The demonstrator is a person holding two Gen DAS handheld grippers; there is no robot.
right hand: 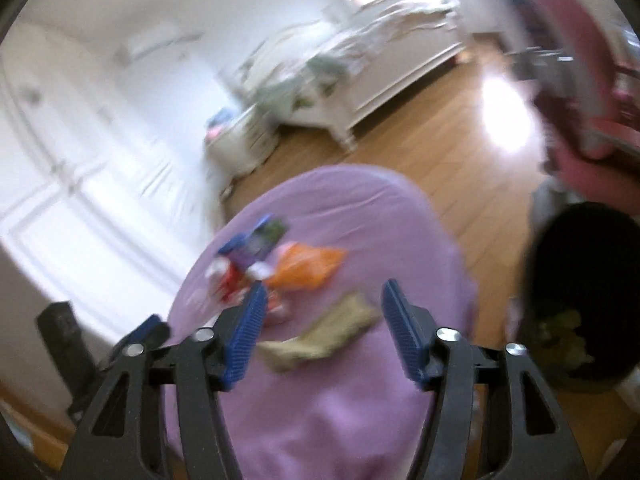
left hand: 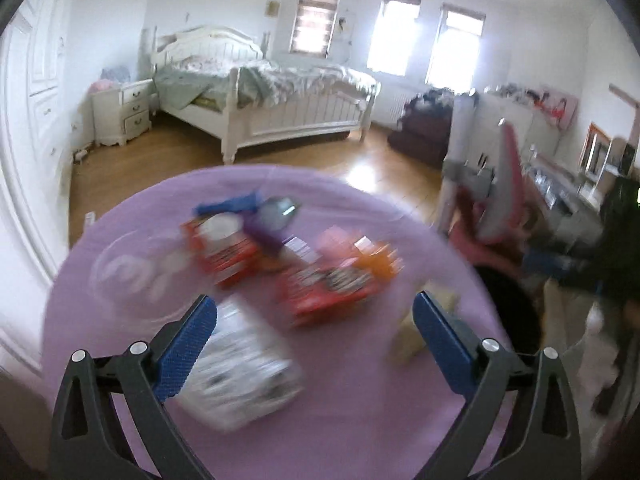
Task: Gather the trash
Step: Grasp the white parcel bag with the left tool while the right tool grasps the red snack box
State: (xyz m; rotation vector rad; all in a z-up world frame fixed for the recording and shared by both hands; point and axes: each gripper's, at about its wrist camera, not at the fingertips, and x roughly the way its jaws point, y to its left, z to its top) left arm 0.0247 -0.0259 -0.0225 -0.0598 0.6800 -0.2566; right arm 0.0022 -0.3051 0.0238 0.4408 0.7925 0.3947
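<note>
A round table under a purple cloth (left hand: 352, 432) carries blurred trash: two red packets (left hand: 228, 248) (left hand: 328, 292), a white-and-grey packet (left hand: 244, 376), an orange wrapper (left hand: 380, 264), a blue-and-purple wrapper (left hand: 256, 216) and a beige wrapper (left hand: 412, 332). My left gripper (left hand: 313, 302) hovers open above them, gripping nothing. In the right wrist view my right gripper (right hand: 324, 287) is open over the beige wrapper (right hand: 332, 334), with its pads apart from it. The orange wrapper (right hand: 308, 266) lies just beyond.
A black bin (right hand: 584, 292) with some trash inside stands on the wooden floor right of the table; it also shows in the left view (left hand: 508, 304). A clear glass dish (left hand: 132, 276) sits on the cloth at left. A white bed (left hand: 280, 108), a nightstand (left hand: 124, 112) and a pink chair (left hand: 504, 192) stand beyond.
</note>
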